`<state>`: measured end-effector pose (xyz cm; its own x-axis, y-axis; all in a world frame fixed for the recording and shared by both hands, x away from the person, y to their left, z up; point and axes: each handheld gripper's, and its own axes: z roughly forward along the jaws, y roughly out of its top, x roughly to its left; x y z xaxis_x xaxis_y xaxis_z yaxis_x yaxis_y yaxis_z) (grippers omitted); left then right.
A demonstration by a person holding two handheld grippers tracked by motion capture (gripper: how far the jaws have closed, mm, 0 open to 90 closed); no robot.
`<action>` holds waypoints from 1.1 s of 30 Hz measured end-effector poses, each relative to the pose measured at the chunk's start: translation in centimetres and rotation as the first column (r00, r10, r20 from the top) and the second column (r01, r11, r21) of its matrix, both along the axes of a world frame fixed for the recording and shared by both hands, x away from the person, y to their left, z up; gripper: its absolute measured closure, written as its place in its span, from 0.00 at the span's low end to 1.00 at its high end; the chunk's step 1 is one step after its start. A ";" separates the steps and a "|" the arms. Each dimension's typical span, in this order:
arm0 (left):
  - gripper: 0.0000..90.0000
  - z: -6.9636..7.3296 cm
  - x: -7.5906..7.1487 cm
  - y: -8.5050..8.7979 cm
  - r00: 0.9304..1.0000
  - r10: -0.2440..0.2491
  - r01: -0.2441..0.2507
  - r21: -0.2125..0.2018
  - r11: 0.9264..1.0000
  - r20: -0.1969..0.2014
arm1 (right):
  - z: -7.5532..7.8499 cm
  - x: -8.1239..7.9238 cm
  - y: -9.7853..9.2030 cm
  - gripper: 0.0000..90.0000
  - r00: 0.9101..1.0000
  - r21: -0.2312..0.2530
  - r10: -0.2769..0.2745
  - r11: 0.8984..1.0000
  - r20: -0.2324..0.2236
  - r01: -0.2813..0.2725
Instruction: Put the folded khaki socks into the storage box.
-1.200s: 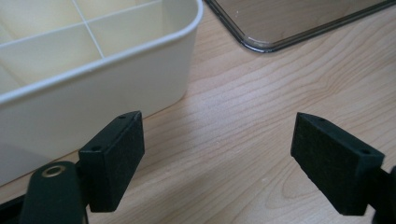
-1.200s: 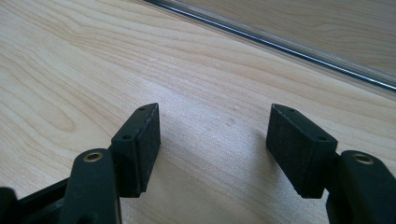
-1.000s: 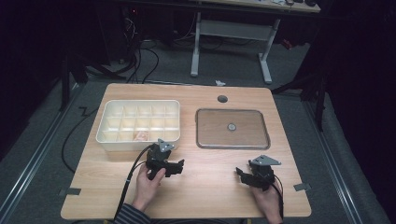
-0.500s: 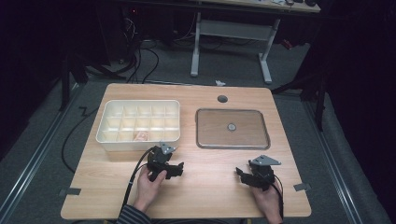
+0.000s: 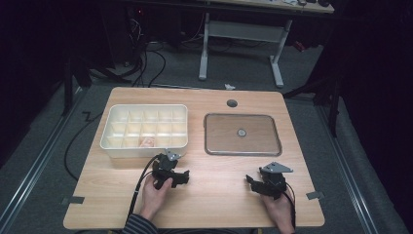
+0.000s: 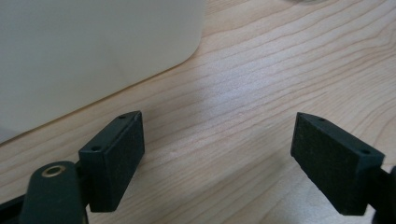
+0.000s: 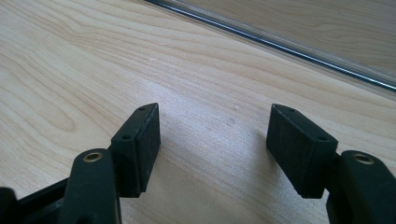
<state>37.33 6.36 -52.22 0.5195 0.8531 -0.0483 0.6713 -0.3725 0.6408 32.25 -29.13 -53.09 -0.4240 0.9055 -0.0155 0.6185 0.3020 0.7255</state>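
A: We see the table (image 5: 214, 195) is light wood, smooth, with fine grain and a soft shine.

B: Yes. The compartment box (image 5: 144, 127) looks like matt cream plastic, and the lid (image 5: 242, 134) clear and glossy, with a shiny rim.

Compartment box (image 5: 144, 130) on the table's (image 5: 214, 204) left half, flat tray (image 5: 242, 134) just to its right. Small item (image 5: 146, 142) sitting in a front compartment. Left gripper (image 5: 171, 176) near the box's front wall, right gripper (image 5: 263, 183) before the tray, well apart.
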 end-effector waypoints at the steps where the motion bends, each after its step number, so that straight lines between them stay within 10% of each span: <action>1: 0.20 -0.1 0.0 0.1 1.000 -0.003 0.003 0.004 1.000 -0.005 | 0.0 0.0 0.0 0.39 1.000 -0.001 0.001 1.000 0.001 -0.001; 8: 0.18 -0.4 -0.1 0.0 1.000 -0.011 0.010 0.034 0.999 0.018 | 0.0 0.0 0.0 0.39 1.000 -0.001 0.001 1.000 0.001 -0.001; 17: 0.12 -1.4 -0.9 0.5 0.993 -0.035 0.038 -0.025 0.999 0.111 | 0.0 0.0 0.0 0.39 1.000 -0.001 0.001 1.000 0.001 -0.001; 33: 0.12 -1.4 -1.0 0.6 0.993 -0.035 0.038 -0.026 0.999 0.111 | 0.0 0.0 0.0 0.39 1.000 -0.002 0.001 1.000 0.001 -0.001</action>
